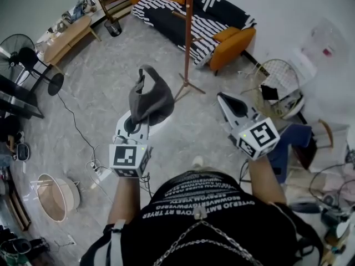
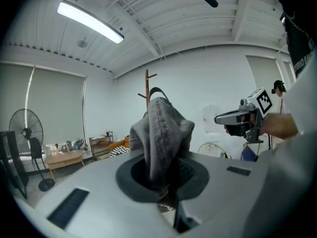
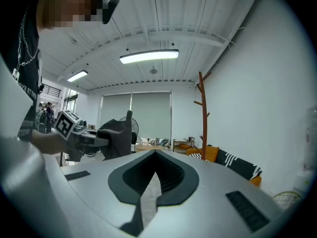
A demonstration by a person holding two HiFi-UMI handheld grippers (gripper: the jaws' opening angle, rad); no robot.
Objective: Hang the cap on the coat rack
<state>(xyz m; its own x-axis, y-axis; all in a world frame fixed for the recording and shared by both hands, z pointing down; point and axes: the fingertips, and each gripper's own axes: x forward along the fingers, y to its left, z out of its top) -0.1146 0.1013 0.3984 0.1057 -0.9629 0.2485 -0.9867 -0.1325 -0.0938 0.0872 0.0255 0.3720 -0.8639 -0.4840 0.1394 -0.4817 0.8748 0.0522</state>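
A crumpled grey cap (image 1: pixel 150 98) stands up out of my left gripper (image 1: pixel 135 121), which is shut on its lower edge. In the left gripper view the cap (image 2: pixel 161 133) fills the jaws and covers part of the wooden coat rack (image 2: pixel 147 83) behind it. The coat rack (image 1: pixel 189 32) stands on the floor ahead, in front of the sofa, a good way beyond both grippers. My right gripper (image 1: pixel 222 97) is held level to the right with its jaws together and nothing in them. The right gripper view shows the rack (image 3: pixel 203 118) to the right and the cap (image 3: pixel 116 138) to the left.
A striped sofa (image 1: pixel 188 15) with orange cushions lies behind the rack. A standing fan (image 1: pixel 22 54) and a wooden bench (image 1: pixel 66 37) are at the left. A cable and power strip (image 1: pixel 100 168) lie by my feet, next to a round basket (image 1: pixel 52 195). Clutter crowds the right wall (image 1: pixel 280 85).
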